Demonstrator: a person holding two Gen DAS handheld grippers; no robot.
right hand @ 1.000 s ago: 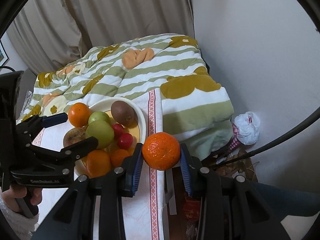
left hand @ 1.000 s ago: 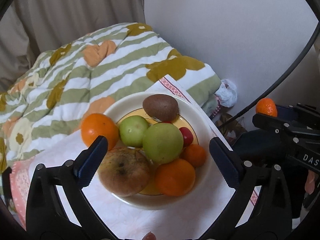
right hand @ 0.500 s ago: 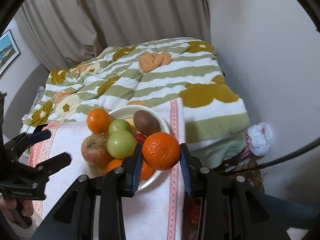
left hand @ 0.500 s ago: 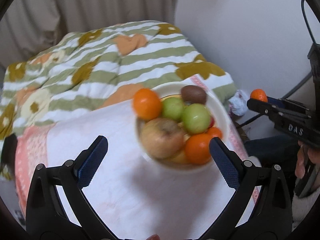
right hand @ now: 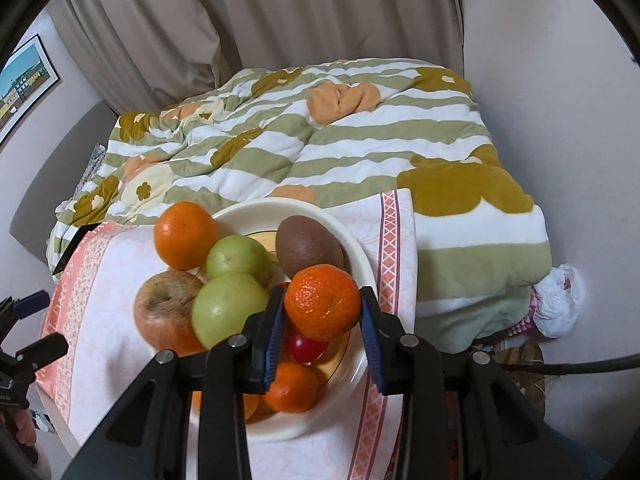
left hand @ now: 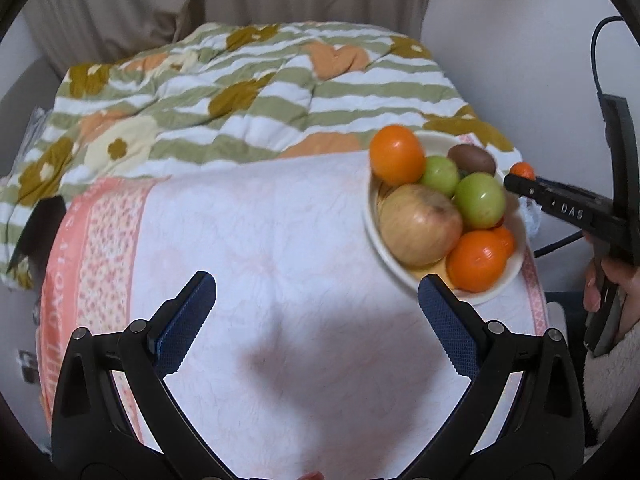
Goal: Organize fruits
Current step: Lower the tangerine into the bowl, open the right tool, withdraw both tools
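A cream plate on a pink-and-white cloth holds a pile of fruit: an orange, two green apples, a brownish apple, a kiwi, a red cherry tomato and smaller oranges. My right gripper is shut on a mandarin, held just above the plate's right side. From the left wrist view the mandarin shows beyond the plate. My left gripper is open over bare cloth, left of the plate, with nothing between its fingers.
A striped floral quilt covers the bed behind the small clothed table. A white plastic bag lies on the floor at the right by the wall. Curtains hang behind. A person's hand holds the right gripper.
My left gripper has swung left, away from the plate, onto bare cloth. My right gripper has carried the mandarin left and down, from beside the table to above the plate.
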